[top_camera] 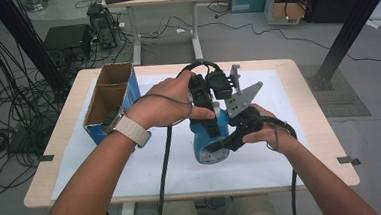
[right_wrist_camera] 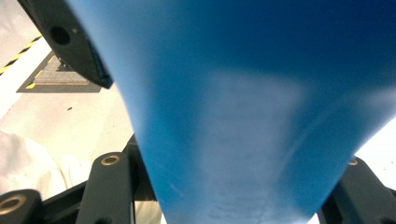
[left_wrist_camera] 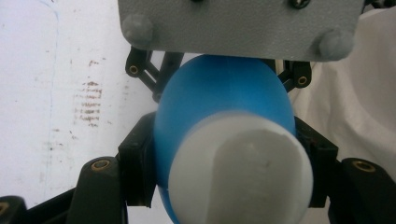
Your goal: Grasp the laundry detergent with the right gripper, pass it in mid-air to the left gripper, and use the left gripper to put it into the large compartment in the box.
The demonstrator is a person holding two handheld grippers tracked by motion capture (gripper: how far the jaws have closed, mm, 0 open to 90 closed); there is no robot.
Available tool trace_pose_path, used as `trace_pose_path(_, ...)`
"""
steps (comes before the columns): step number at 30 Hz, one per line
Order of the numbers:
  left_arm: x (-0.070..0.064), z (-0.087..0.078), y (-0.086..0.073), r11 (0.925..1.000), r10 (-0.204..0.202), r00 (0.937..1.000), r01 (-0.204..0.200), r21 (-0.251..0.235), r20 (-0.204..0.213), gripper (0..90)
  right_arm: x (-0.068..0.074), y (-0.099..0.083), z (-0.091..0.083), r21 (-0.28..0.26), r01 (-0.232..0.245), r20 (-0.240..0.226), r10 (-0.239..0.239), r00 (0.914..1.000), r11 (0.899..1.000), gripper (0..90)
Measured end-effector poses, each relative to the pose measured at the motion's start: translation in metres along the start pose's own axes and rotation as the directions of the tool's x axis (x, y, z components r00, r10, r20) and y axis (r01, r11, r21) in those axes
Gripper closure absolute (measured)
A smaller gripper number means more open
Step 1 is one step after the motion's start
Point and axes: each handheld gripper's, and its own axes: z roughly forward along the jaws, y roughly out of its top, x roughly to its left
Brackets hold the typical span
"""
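At the left of the high view an open cardboard box (top_camera: pixel 109 100) stands on the white sheet (top_camera: pixel 147 165), well apart from the work. At centre your left gripper (top_camera: pixel 205 117) pinches the blue bottle (top_camera: pixel 208 145) near its white cap (left_wrist_camera: pixel 243 172), jaws pressed against both sides. Right of centre your right gripper (top_camera: pixel 229 141) clamps the bottle's blue body (right_wrist_camera: pixel 261 116). Judging by this double hold, keep one grip firm and steady while the other works, so the bottle does not twist loose.
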Motion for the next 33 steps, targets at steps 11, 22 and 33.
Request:
trace_pose_path(11, -0.0017, -0.0023, 0.0018, 0.9996, 0.006, 0.9999, -0.006, 0.027, -0.014, 37.6, -0.0004, 0.0007, -0.0007, 0.008, 0.012, 0.001, -0.012, 0.9999, 1.000, 43.2)
trace_pose_path(22, -0.0024, -0.0004, 0.0003, 1.0000, 0.004, 0.9999, -0.004, 0.006, -0.012, 37.7, 0.0004, 0.0009, -0.0006, 0.011, 0.011, 0.002, -0.011, 0.9999, 1.000, 43.2)
trace_pose_path(33, -0.0031, -0.0036, 0.0019, 0.9997, 0.012, 0.9998, -0.011, 0.022, -0.018, 37.6, 0.0022, 0.0023, -0.0027, 0.018, 0.005, 0.011, -0.005, 0.9999, 1.000, 43.2)
